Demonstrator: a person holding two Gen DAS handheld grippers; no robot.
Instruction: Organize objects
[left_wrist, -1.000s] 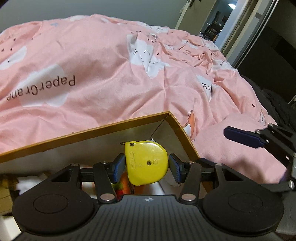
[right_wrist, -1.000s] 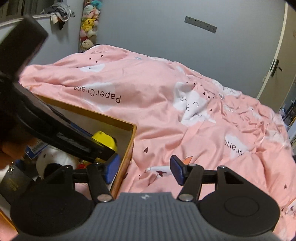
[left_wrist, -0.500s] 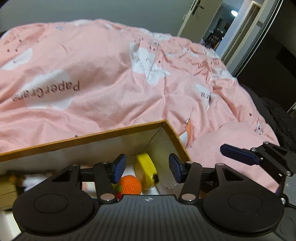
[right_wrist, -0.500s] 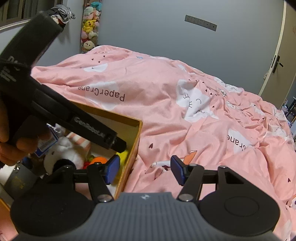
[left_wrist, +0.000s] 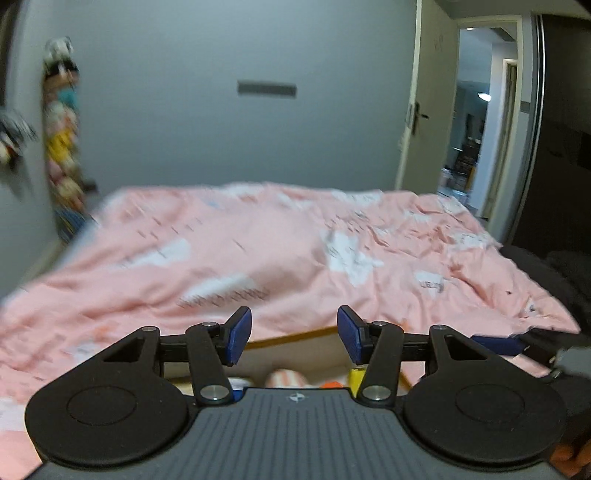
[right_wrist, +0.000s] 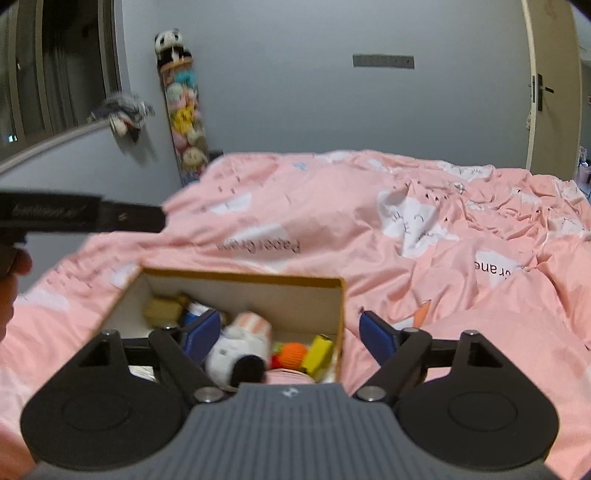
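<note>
An open cardboard box (right_wrist: 341, 306) with a tan rim lies on the pink bed. Inside it are a yellow tape measure (right_wrist: 319, 352), an orange knitted ball (right_wrist: 291, 352), a white plush with a black end (right_wrist: 240, 350) and other small items. My right gripper (right_wrist: 286, 334) hovers over the box's right end, jaws opening, nothing between them. My left gripper (left_wrist: 294, 332) is raised above the box (left_wrist: 295, 338), jaws opening and empty. The tape measure (left_wrist: 355, 378) shows just below its right finger. The left gripper's body (right_wrist: 81, 218) crosses the right wrist view at the left.
A pink duvet (right_wrist: 424, 240) with white cloud prints covers the bed. A tall column of plush toys (right_wrist: 183, 110) stands against the grey wall. A door (left_wrist: 417, 110) and lit doorway are at the right. Dark bedding (left_wrist: 554, 269) lies at the bed's right edge.
My left gripper let go of the yellow tape measure, which dropped into the box, then rose and tilted up. My right gripper opened wider and swung left over the box.
</note>
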